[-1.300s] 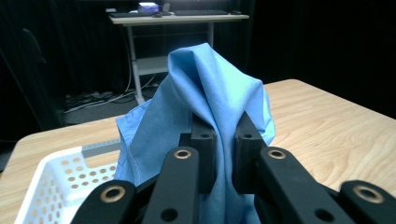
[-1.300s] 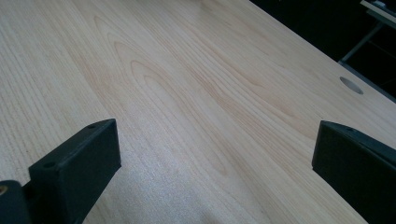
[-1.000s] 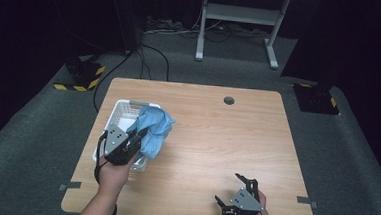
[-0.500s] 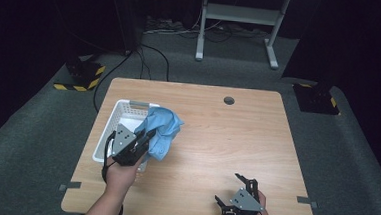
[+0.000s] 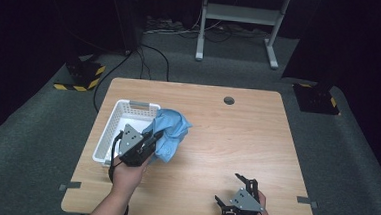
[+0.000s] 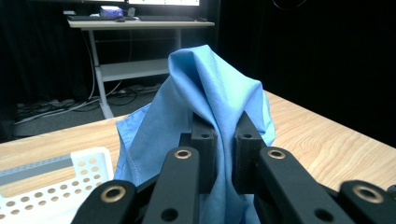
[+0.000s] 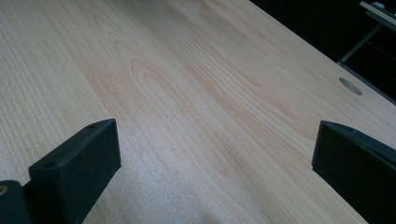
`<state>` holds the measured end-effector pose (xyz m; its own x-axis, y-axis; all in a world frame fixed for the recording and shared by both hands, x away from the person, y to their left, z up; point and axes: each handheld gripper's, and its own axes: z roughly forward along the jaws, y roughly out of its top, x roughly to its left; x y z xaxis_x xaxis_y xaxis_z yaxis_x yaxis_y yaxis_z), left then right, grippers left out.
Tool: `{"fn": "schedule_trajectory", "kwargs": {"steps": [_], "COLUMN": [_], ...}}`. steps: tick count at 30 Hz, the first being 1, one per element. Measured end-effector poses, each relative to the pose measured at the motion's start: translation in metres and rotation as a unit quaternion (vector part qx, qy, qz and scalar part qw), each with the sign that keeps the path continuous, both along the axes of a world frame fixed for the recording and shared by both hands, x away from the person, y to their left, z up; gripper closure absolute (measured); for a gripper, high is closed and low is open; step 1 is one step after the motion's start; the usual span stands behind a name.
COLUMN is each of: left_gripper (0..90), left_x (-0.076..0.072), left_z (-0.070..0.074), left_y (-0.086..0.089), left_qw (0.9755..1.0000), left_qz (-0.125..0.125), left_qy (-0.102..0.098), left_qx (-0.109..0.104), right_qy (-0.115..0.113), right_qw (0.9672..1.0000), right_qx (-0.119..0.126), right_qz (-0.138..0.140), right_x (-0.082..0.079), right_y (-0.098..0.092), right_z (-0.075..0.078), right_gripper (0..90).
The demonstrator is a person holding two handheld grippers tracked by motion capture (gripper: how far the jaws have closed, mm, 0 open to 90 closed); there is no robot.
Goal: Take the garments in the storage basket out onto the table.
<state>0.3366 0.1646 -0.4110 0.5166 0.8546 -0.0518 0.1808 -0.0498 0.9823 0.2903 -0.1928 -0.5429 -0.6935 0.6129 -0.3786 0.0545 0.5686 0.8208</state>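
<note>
While the left gripper [image 5: 152,138] pinches the soft blue cloth [image 5: 169,134] tight between its two black jaws, the cloth hangs half out of the white plastic basket with little holes [image 5: 128,105]. It sits over the basket's right edge, with part of it above the light wooden table [image 5: 236,140]. I think the job is to take the cloth out of the basket and put it on the table. The grab looks done and the lift looks started. What is left, I guess, is to carry the cloth clear of the basket, set it down on the bare wood and let go.

The right gripper [image 5: 241,188] rests near the front edge of the table, well apart from the cloth. Its jaws are spread wide and hold nothing.

The high view tells where everything sits: basket at the left, cloth just beside it, and the other hand far to the right. The left gripper view tells what the high view cannot: the cloth [image 6: 210,98] is folded up like a little tent and squeezed between the pads, with the basket rim [image 6: 60,163] low at the side. The right gripper view looks along bare wood with a small round hole [image 7: 350,86] far off.
</note>
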Motion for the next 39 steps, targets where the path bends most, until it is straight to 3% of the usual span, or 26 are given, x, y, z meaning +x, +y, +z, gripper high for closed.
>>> {"fn": "schedule_trajectory", "kwargs": {"steps": [7,17,26,29,39], "left_gripper": [82.6,82.6,82.6,82.5,82.5], "left_x": [0.001,0.0,0.005,0.007,0.013], "left_z": [-0.002,-0.006,-0.017,-0.023,-0.042], "left_y": [-0.005,-0.017,-0.031,-0.034,-0.045], "left_qw": [0.9998,0.9995,0.9993,0.9993,0.999], "left_qz": [-0.017,-0.029,-0.037,-0.036,-0.042], "left_qy": [0.007,0.004,0.006,-0.004,0.017], "left_qx": [-0.012,-0.008,-0.005,-0.01,0.0], "right_qy": [0.0,-0.001,-0.002,-0.002,-0.004], "right_qw": [1.0,1.0,1.0,1.0,1.0], "right_qx": [0.0,0.0,-0.001,-0.002,-0.001], "right_qz": [0.0,0.0,0.0,-0.001,-0.001], "right_x": [0.0,0.0,0.0,0.0,-0.001], "right_y": [0.0,0.0,0.0,0.001,0.0], "right_z": [0.0,0.0,0.0,0.0,0.0], "right_gripper": [0.5,0.4,0.5,0.5,0.5]}}
